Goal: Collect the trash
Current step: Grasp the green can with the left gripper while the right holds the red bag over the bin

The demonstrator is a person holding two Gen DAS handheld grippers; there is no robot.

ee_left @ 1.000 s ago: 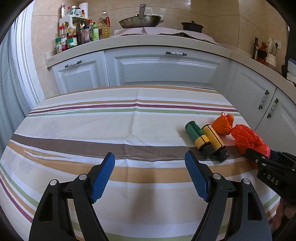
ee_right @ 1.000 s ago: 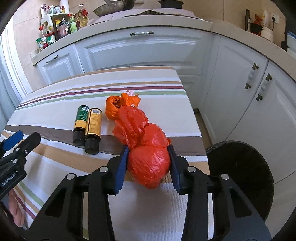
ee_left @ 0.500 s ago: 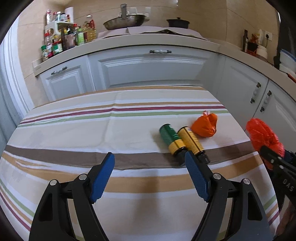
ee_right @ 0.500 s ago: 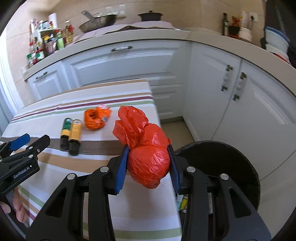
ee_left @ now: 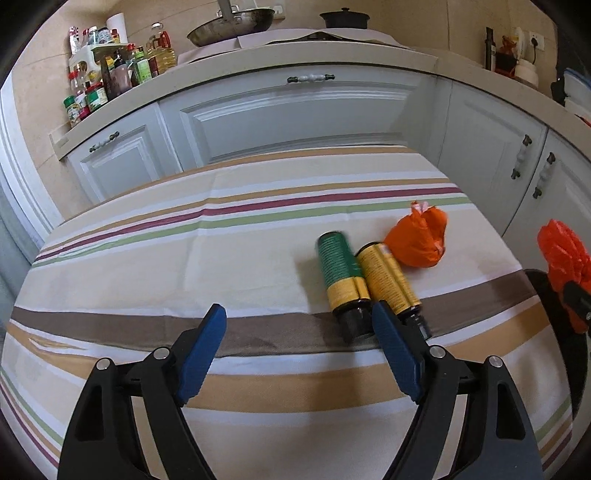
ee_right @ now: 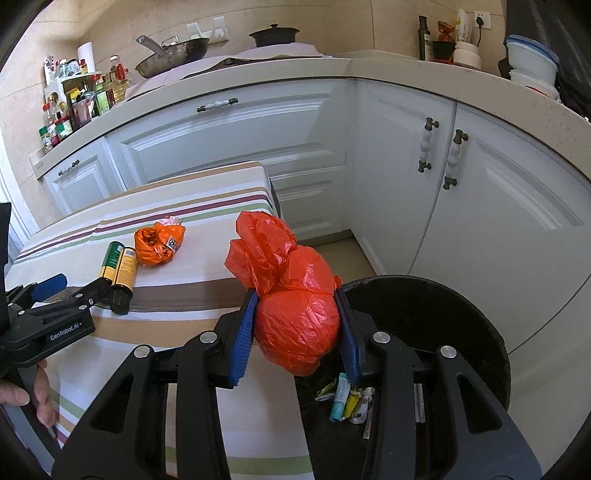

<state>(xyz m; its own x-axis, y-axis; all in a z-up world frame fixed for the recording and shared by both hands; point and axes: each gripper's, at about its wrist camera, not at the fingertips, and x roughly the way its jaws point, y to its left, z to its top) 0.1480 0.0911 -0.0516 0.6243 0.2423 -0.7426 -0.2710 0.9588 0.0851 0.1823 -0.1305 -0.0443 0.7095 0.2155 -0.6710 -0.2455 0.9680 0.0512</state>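
My right gripper (ee_right: 297, 295) is shut on a tied red plastic bag (ee_right: 297, 325), held off the table's right edge over the rim of a black bin (ee_right: 480, 314). That bag (ee_left: 563, 254) also shows at the right edge of the left wrist view. On the striped tablecloth (ee_left: 184, 258) lie a green bottle (ee_left: 341, 273) and a yellow bottle (ee_left: 388, 280) side by side, caps toward me, with a small orange bag (ee_left: 417, 240) behind them. My left gripper (ee_left: 299, 314) hovers just short of the bottles, its jaws opening, nothing between them; its right fingertip (ee_left: 384, 321) overlaps the yellow bottle's cap.
The bin holds several scraps and wrappers (ee_right: 347, 398). White cabinets (ee_right: 480, 203) stand close behind and to the right of it. A counter with a pan (ee_left: 232, 22), a pot (ee_left: 343, 18) and a spice rack (ee_left: 107, 70) runs behind the table. A hand (ee_right: 33, 391) grips the left tool.
My right gripper carried the red bag off the table to the right, over the bin. The left gripper moved right toward the two bottles, which now lie just ahead of its right finger.
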